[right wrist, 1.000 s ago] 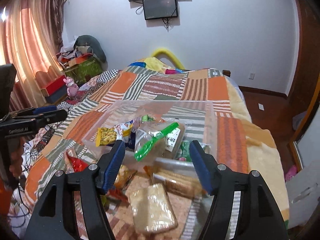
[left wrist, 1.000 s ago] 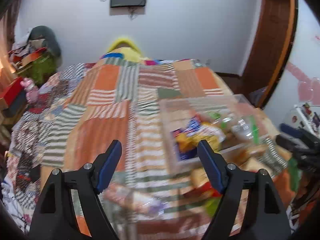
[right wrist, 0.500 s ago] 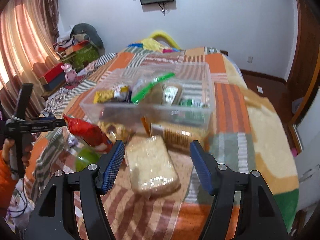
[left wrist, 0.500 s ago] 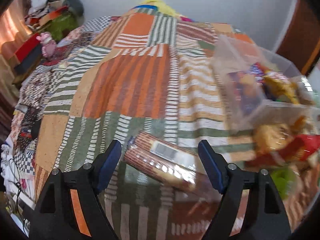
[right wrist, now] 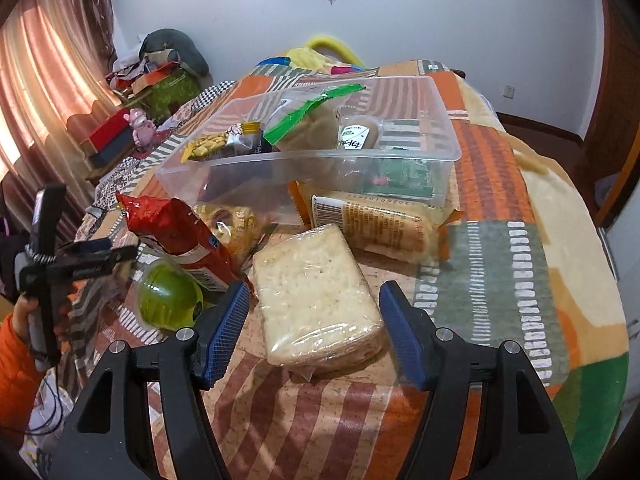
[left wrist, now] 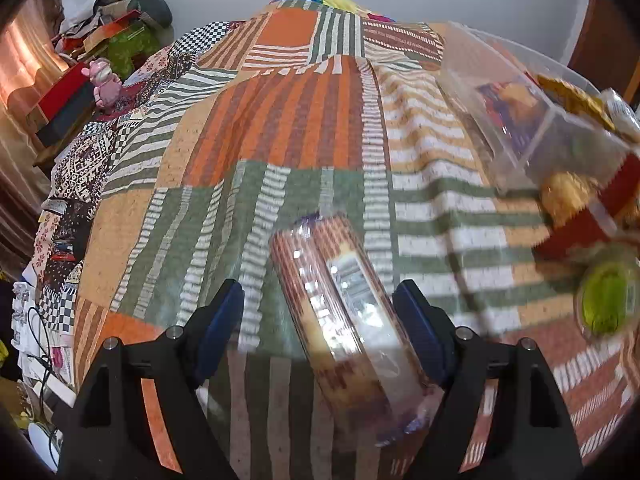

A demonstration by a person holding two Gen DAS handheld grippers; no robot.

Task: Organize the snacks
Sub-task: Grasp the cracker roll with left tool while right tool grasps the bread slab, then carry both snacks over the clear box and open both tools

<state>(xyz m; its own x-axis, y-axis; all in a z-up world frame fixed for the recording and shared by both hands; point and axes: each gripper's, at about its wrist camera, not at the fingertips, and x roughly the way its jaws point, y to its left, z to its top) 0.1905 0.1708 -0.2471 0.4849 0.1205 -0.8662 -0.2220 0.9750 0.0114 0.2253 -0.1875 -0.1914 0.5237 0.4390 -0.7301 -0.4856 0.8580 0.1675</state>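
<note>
My left gripper [left wrist: 318, 318] is open over a long clear-wrapped pack of brown biscuits [left wrist: 340, 312] that lies on the quilt between its fingers. My right gripper [right wrist: 314, 334] is open around a pale rice-cake block in clear wrap [right wrist: 314, 292]. A clear plastic bin [right wrist: 312, 148] behind it holds several snacks; it also shows in the left wrist view [left wrist: 516, 108]. In front of the bin lie an orange-wrapped cracker pack [right wrist: 380, 226], a red bag [right wrist: 180, 232] and a green jelly cup [right wrist: 168, 296].
Everything lies on a patchwork quilt [left wrist: 280, 128] on a bed. The left gripper appears in the right wrist view [right wrist: 76, 260], held by a hand in an orange sleeve. Cluttered boxes and a pink toy [right wrist: 140, 124] stand by the curtain at left.
Both grippers have lowered toward the bed. The left one moved over the biscuit pack, which now lies between its fingers. The right one came down around the rice-cake block.
</note>
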